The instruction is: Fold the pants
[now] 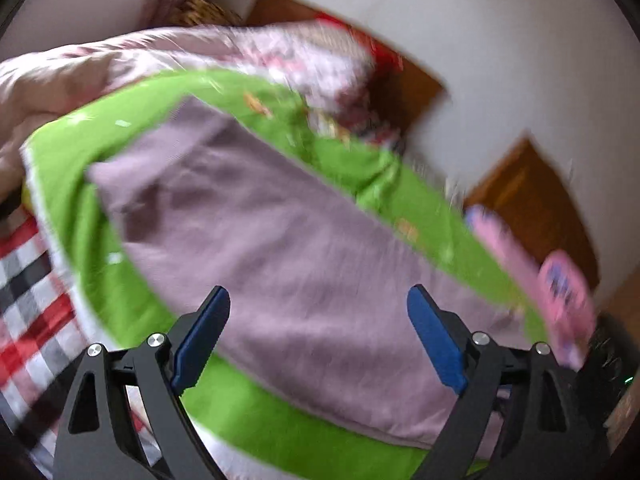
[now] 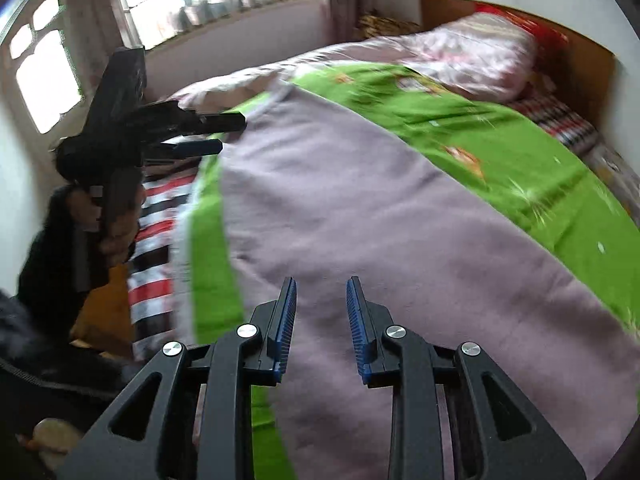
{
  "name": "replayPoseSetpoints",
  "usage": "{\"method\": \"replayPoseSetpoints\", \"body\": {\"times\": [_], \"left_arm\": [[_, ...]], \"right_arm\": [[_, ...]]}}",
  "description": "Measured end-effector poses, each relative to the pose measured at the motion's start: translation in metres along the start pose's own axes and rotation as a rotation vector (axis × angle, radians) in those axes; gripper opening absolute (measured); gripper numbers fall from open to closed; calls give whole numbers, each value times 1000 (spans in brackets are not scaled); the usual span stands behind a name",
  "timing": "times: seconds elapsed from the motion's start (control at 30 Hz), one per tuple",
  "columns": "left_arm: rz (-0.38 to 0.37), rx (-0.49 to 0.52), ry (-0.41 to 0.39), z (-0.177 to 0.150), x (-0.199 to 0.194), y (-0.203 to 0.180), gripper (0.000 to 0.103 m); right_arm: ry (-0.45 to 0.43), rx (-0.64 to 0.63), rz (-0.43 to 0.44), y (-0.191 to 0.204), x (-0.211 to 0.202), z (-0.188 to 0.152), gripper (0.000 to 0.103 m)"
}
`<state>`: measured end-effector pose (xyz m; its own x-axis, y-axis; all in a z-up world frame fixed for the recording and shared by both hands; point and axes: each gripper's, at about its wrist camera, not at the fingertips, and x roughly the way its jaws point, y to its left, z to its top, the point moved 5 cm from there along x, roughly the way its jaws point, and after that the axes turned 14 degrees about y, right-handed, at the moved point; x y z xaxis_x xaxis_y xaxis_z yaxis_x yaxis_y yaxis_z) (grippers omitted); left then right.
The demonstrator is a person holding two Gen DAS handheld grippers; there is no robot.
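Note:
The mauve pants (image 1: 280, 248) lie flat on a green sheet (image 1: 80, 168) on the bed; they also fill the right wrist view (image 2: 380, 220). My left gripper (image 1: 318, 296) is wide open, hovering just above the pants and holding nothing. It also shows in the right wrist view (image 2: 224, 134), at the pants' far left edge. My right gripper (image 2: 322, 284) is open with a narrower gap, above the near part of the pants, and empty.
A pink floral quilt (image 2: 460, 52) is bunched at the head of the bed by a wooden headboard (image 2: 580, 64). A red, black and white checked sheet (image 1: 28, 280) lies under the green one. Pink items (image 1: 560, 288) sit at the bed's right edge. Windows (image 2: 48, 72) are on the left.

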<state>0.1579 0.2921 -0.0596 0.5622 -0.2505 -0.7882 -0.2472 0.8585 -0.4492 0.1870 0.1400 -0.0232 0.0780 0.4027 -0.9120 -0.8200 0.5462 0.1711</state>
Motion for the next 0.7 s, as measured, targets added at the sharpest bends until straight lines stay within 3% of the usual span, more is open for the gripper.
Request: {"method": "replayPoseSetpoints", "body": {"times": [0.1, 0.13, 0.2, 0.27, 0.37, 0.43, 0.47, 0.6, 0.67, 0.7], "left_arm": [[109, 28, 123, -4, 39, -2, 90], [127, 49, 127, -10, 42, -2, 90], [169, 92, 127, -15, 44, -4, 90], [198, 102, 132, -17, 47, -6, 90], [201, 92, 139, -14, 51, -2, 93], [209, 98, 137, -16, 50, -1, 95], [216, 106, 137, -15, 50, -1, 96], [254, 101, 164, -10, 43, -8, 96], [208, 111, 139, 1, 33, -19, 96], [197, 150, 112, 11, 29, -33, 98]], "right_arm": [[69, -63, 7, 19, 16, -11, 26], [99, -101, 4, 27, 22, -17, 28], [74, -186, -71, 42, 22, -31, 30], [100, -186, -74, 42, 16, -35, 31], [38, -158, -93, 36, -3, -32, 31], [65, -119, -85, 24, 0, -38, 31], [104, -119, -74, 22, 7, -47, 32], [115, -92, 10, 12, -7, -53, 33], [64, -79, -29, -2, -26, -44, 41], [19, -42, -58, -20, -36, -35, 56]]}}
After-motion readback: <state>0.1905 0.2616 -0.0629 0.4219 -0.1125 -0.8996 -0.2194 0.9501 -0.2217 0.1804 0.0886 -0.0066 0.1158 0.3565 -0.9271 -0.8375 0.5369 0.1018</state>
